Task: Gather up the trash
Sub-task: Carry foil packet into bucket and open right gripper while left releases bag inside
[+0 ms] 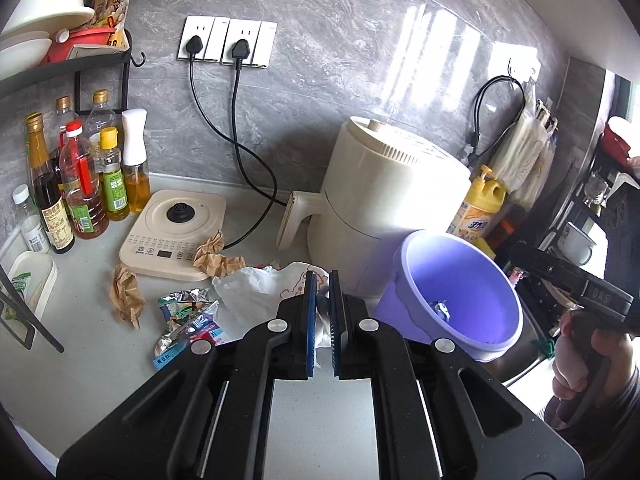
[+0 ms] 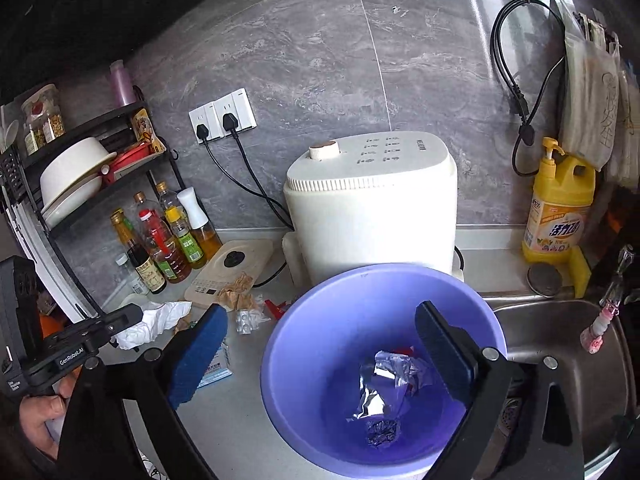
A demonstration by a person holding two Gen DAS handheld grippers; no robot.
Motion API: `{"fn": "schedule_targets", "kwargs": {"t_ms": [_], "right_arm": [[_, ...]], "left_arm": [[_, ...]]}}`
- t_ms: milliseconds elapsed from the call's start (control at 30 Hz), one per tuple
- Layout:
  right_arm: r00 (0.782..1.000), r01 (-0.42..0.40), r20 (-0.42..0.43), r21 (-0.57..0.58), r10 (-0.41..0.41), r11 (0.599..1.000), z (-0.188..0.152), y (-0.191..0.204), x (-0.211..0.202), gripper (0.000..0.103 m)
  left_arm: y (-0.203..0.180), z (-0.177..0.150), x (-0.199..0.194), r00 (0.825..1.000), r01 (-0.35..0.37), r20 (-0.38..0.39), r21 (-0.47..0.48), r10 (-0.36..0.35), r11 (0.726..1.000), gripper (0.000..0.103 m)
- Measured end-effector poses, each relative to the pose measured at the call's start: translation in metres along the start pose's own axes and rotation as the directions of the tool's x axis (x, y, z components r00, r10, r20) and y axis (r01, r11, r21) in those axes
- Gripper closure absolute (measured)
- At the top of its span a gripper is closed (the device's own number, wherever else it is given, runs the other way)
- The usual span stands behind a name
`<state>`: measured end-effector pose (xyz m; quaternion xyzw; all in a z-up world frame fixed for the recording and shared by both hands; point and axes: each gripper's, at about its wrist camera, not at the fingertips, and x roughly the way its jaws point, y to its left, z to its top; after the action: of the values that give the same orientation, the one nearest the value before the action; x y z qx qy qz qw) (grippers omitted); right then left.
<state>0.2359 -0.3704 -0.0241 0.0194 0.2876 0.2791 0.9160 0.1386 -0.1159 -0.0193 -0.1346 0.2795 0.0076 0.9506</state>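
Nearest the lens: left gripper (image 1: 322, 312), clamped tight on a fold of white paper (image 1: 248, 292). Farther right: right gripper (image 2: 322, 310), spread wide and empty above purple bucket (image 2: 280, 360) — foil wrapper (image 2: 384, 384) already at the bottom. Remaining trash on counter (image 1: 80, 360), left of bucket: brown paper wads (image 1: 126, 296), foil snack packet (image 1: 184, 312). Expect light, soft, crushable pieces; treat foil as slippery and springy. Pinch at a raised crease or bunched edge — never a flat face. Approach slowly to avoid pushing scraps aside.
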Motion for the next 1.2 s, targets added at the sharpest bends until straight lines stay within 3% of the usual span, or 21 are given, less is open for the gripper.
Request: {"fn": "schedule_targets", "kwargs": {"t_ms": [333,767,800,833,900,1000,1200], "right_arm": [[0.999,0.039,-0.003,0.050,-0.039,0.998,-0.021,-0.050,-0.032,0.008],[0.989,0.144,-0.043,0.081,-0.141,0.986,-0.060,-0.108,-0.080,0.008],[0.988,0.151,-0.045,0.077,-0.148,0.985,-0.062,-0.110,-0.083,0.008],[0.987,0.159,-0.048,0.073,-0.155,0.985,-0.063,-0.112,-0.086,0.008],[0.985,0.169,-0.053,0.071,-0.166,0.983,-0.066,-0.117,-0.092,0.008],[0.983,0.178,-0.059,0.076,-0.174,0.981,-0.069,-0.120,-0.095,0.008],[0.989,0.137,-0.072,0.068,-0.132,0.988,-0.071,-0.106,-0.085,0.008]], "left_arm": [[-0.069,0.017,0.009,0.996,0.081,0.031,0.074,-0.084,0.994,0.096],[-0.150,0.009,0.058,0.975,0.222,-0.008,0.124,-0.223,0.967,0.095],[-0.150,0.009,0.060,0.971,0.240,-0.012,0.112,-0.241,0.964,0.083],[-0.150,0.008,0.061,0.965,0.260,-0.008,0.096,-0.261,0.961,0.048],[-0.148,0.005,0.055,0.963,0.262,0.046,0.078,-0.266,0.962,0.014],[-0.144,0.005,0.053,0.964,0.260,0.042,0.077,-0.264,0.963,0.013],[-0.119,0.001,0.040,0.987,0.157,0.028,0.081,-0.160,0.984,0.011]]}}
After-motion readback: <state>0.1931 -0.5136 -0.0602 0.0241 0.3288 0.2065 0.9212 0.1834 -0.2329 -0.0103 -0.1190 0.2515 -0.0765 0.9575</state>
